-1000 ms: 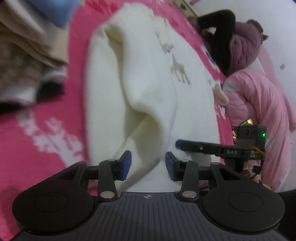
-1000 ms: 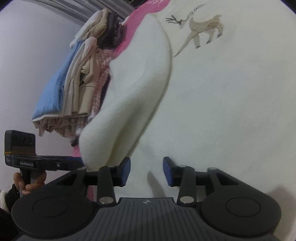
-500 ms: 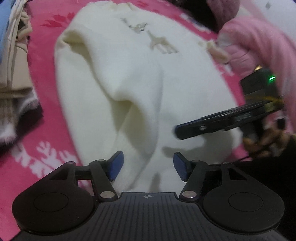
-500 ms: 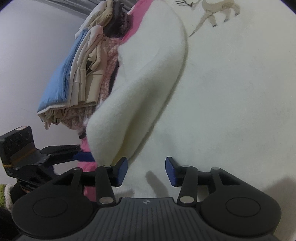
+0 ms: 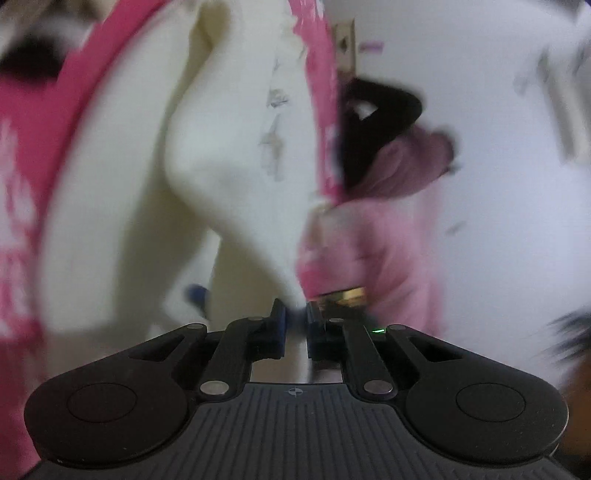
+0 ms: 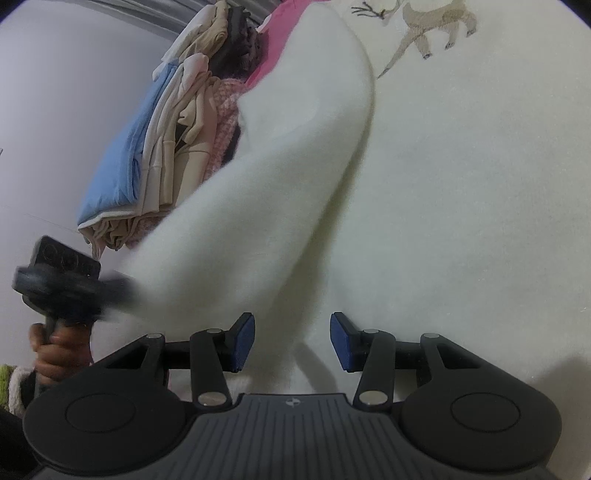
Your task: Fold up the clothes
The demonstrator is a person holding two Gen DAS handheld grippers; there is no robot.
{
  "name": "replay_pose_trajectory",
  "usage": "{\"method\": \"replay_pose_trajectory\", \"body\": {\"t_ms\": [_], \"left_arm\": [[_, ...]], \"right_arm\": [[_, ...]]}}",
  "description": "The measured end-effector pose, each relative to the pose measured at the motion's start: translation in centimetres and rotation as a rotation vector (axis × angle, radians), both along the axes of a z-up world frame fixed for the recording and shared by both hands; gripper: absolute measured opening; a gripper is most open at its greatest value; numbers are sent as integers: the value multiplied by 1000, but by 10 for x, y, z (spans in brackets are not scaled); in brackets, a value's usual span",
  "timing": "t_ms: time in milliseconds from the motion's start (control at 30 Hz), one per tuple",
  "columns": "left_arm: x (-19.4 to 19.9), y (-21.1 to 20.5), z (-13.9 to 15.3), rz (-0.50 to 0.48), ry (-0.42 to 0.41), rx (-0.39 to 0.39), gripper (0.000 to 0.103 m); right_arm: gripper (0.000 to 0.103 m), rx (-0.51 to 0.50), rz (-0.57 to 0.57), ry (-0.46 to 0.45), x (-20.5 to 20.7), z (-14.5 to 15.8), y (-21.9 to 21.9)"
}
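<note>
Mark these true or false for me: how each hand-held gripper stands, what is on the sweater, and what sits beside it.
1. The left hand-held gripper is closing on the cream sweater's sleeve. True.
2. The right hand-held gripper is clamped on the sleeve. False: its jaws stand apart over the sweater.
3. The sweater bears a deer. True.
4. The pile of folded clothes is all blue. False: blue, beige and pink check.
</note>
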State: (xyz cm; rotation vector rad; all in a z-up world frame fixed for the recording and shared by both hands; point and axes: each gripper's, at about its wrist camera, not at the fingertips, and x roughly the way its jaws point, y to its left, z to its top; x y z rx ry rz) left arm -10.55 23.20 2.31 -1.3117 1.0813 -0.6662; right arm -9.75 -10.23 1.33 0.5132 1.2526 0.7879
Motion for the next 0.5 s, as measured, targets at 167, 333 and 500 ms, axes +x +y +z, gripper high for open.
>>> {"method": "replay_pose_trajectory", "body": {"t_ms": [167,333,500], "left_arm": [[-21,8,-48,8,146,286,9],[-25,5,-46,-30,100,378,10],[-22,0,-29,-118,39,483,17]], "right_arm": [[48,-6,-8,1,0,-1,-2],[48,-10,-3,-7,0,-2,-1],[48,-8,-3,-1,3,-5,0]]}}
